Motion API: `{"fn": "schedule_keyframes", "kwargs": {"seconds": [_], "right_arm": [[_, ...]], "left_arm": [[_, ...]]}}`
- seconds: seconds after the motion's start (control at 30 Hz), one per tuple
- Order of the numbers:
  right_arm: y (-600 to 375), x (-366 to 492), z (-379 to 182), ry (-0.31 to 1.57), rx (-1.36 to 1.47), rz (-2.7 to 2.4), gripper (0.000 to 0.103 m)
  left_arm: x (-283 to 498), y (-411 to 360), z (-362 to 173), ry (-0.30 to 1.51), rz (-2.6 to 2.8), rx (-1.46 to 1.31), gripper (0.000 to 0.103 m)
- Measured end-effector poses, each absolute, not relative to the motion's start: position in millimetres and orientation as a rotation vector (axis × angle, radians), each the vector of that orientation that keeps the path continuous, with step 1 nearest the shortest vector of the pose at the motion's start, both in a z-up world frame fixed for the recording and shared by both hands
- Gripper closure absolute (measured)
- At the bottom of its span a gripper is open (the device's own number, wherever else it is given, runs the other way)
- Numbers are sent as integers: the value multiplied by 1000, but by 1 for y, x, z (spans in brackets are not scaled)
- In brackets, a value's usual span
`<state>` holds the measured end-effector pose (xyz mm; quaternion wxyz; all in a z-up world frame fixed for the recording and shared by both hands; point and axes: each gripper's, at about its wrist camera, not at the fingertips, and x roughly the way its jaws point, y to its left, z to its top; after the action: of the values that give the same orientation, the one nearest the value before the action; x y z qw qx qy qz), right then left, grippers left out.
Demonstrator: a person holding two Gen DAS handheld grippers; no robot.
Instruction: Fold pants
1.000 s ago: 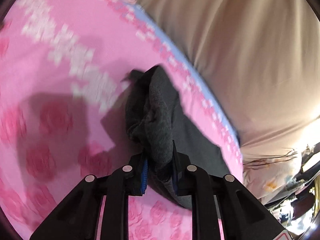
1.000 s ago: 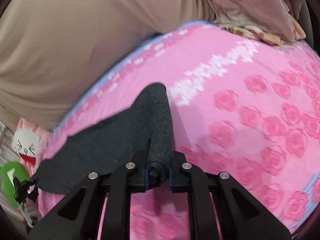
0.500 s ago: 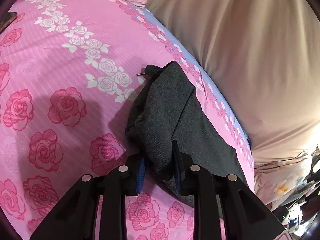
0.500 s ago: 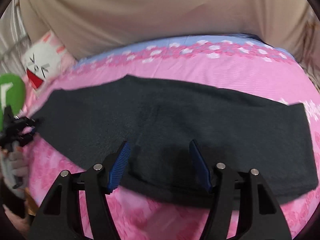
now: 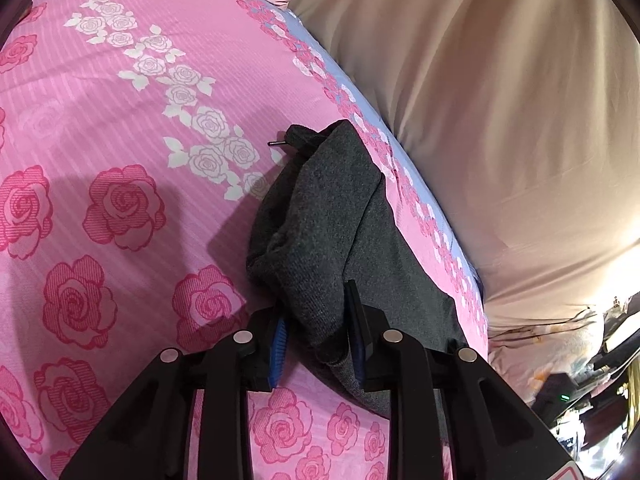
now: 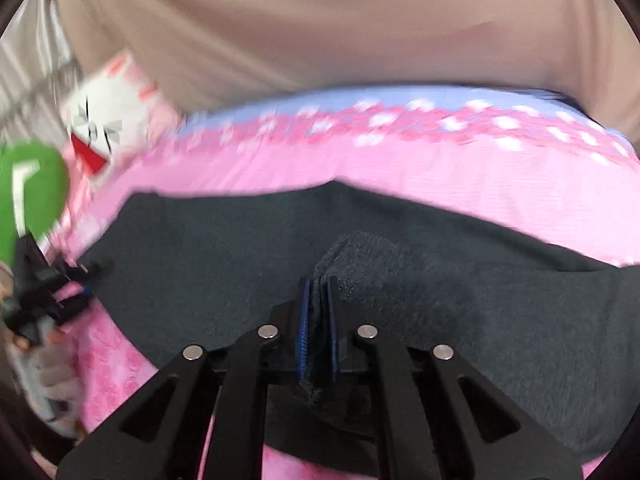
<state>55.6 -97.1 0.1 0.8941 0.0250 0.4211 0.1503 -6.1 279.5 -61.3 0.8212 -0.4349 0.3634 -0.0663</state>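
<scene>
The left gripper point(image 5: 316, 344) holds a bunched end of the dark grey pants point(image 5: 320, 224) between its blue pads, the jaws having eased slightly wider in the last moment with the cloth still filling the gap. The pants lie along the far side of the pink rose-print bedsheet point(image 5: 120, 128), close to a beige quilt point(image 5: 480, 120), with a small drawstring tip point(image 5: 277, 143) poking out at the far end.

The right gripper point(image 6: 318, 320) has just snapped its jaws closed and is clenched on a pinch of the pants point(image 6: 500, 300) near the middle of their near edge.

To fold well, the two grips should probably lift together, keep the fabric taut between them, and carry one end squarely over the other so the edges line up.

The right view is motion-blurred, so how many layers the pinch caught cannot be told. A white plush toy point(image 6: 108, 120) and a green object point(image 6: 32, 192) at the left stay indistinct, and the lower edge of the pants is hidden behind the gripper.
</scene>
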Motion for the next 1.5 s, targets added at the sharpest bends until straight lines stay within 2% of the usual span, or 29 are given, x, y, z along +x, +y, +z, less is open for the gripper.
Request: {"fn": "schedule_keyframes", "kwargs": {"seconds": [0.07,0.1,0.13,0.2,0.23,0.43,0.57,0.67,0.83,0.87,0.93,0.97,1.0,1.13,1.23,1.33,1.37,1.43,1.5], "right_arm": [[-98,53,-7,841,54,312,91],[-103,50,-5,851,84,325,84],[-114,45,1,844,139,337,71],[-140,28,14,787,189,317,55],[-151,20,20,763,189,296,51],[-258,-30,24,710,288,80,47],[-322,-55,9,703,390,-33,45],[-345,-61,0,684,466,-25,45],[-353,-62,-5,659,503,23,44],[-353,-63,-5,656,509,30,43],[-356,-64,-5,650,532,50,42],[-358,-66,-5,647,545,59,42],[-359,-67,-6,644,560,69,41],[-366,-69,-9,649,607,116,39],[-358,-64,-3,666,578,130,36],[-343,-46,1,698,598,217,35],[-335,-37,1,711,594,237,34],[-316,-21,1,741,532,221,17],[-299,-8,-3,770,476,195,13]], "left_arm": [[-5,279,-62,774,-141,-927,81],[-5,279,-62,774,-142,-928,81],[-5,279,-62,774,-141,-929,81],[-5,280,-62,777,-140,-929,81],[-4,279,-61,779,-138,-927,81],[-2,261,-30,754,-70,-807,86],[2,212,39,665,-141,-651,88],[8,145,96,625,-258,-506,88],[9,14,136,609,-482,-289,88],[8,-18,131,633,-539,-253,85],[12,-63,113,698,-610,-209,70],[15,-85,95,749,-633,-190,45],[16,-96,81,781,-630,-190,39],[15,-102,40,875,-647,-247,39],[10,-78,38,858,-625,-271,39],[-4,-46,49,793,-573,-255,35],[-7,-36,51,780,-551,-256,29],[-15,-16,56,744,-492,-265,28],[-21,1,59,724,-490,-281,28]]}}
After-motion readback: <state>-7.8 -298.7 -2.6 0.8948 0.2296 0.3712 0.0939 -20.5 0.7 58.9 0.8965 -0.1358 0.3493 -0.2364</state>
